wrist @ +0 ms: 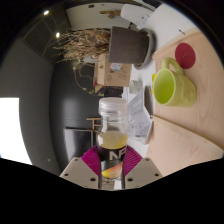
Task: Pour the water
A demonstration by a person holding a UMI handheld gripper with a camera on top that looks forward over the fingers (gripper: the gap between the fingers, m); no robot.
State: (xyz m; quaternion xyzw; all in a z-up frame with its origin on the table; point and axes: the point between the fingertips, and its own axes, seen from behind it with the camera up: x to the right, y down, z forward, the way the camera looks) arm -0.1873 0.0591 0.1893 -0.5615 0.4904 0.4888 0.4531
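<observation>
The bottle (113, 130) stands upright between my 2 fingers, a clear plastic one with a white cap on top and a band of yellowish liquid low inside it. My tool (112, 165) is clamped on it: both magenta pads (92, 160) press against its lower body from either side, and the dark label on the bottle shows just between them.

Ahead of my fingers and off to the right sits a lime-green mug (172, 88), its handle turned toward the bottle and its mouth open upward. It rests on a pale wooden surface (185, 135) that runs along my right side. Just beyond the mug lies a round red coaster (185, 54), flat on the same surface and apart from the mug.

Farther ahead, past the bottle's cap, a small wooden box (112, 72) stands near the surface's edge, with a grey container (128, 45) behind it. To the left of those, a tangle of dry straw-like twigs (84, 45) spreads out. On my left the ground is dark grey floor (35, 110), with a bright patch of light on it.
</observation>
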